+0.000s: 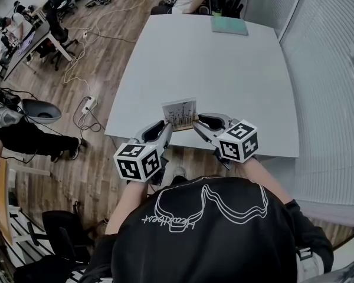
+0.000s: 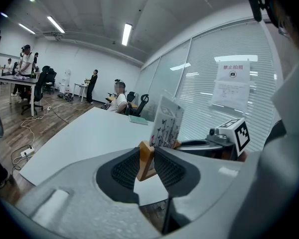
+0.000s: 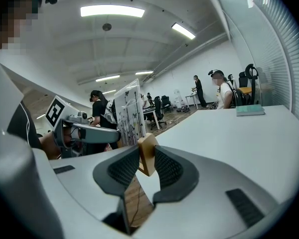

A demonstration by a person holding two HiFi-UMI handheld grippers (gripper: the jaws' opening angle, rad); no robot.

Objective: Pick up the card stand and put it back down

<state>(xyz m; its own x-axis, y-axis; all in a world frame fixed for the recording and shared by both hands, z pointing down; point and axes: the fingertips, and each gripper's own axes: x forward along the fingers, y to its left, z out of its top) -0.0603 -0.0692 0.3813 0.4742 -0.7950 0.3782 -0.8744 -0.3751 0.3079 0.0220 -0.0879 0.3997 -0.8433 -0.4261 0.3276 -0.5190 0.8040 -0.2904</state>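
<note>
So the small light-wood card stand (image 1: 180, 117), with a white printed card standing in it, is right at the near edge of the big white table (image 1: 224, 63). The left gripper (image 1: 167, 126) is pinching the left end of its wooden base and the right gripper (image 1: 196, 124) the right end. Can't tell if it's actually touching the tabletop.
</note>
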